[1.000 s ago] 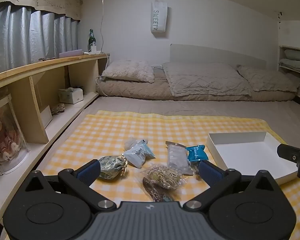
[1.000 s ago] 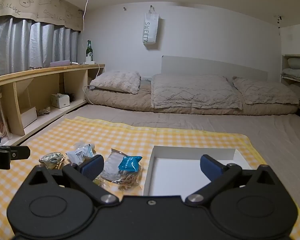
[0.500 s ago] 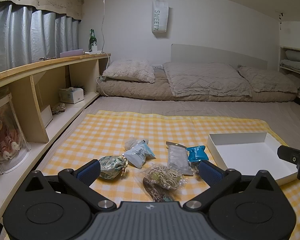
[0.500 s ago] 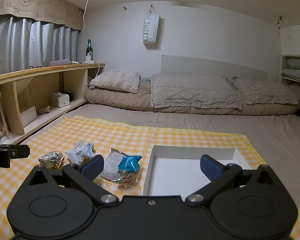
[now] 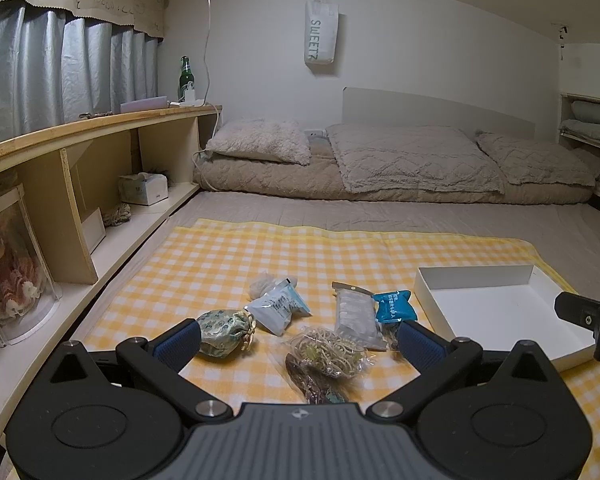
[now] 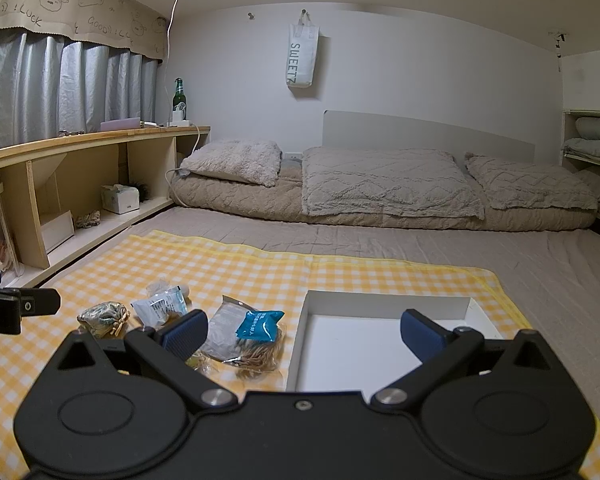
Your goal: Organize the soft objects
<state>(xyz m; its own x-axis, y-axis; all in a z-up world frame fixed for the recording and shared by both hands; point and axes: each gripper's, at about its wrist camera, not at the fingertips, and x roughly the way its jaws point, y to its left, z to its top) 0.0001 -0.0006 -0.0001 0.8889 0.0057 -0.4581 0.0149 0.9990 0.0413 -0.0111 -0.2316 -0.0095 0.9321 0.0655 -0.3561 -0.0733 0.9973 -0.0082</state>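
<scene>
Both the left gripper (image 5: 296,340) and the right gripper (image 6: 304,332) are being held wide open, empty. Soft packets (image 5: 276,312) are lying just left of the white tray (image 5: 476,278).

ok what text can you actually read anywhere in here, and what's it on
"SWEETZ": white bag hanging on the back wall.
"GOOD LUCK", repeated, with cartoon faces: valance above the curtains.
Blue packet on the yellow checked cloth: white print, too small to read.
Pale packet: print too small to read.
</scene>
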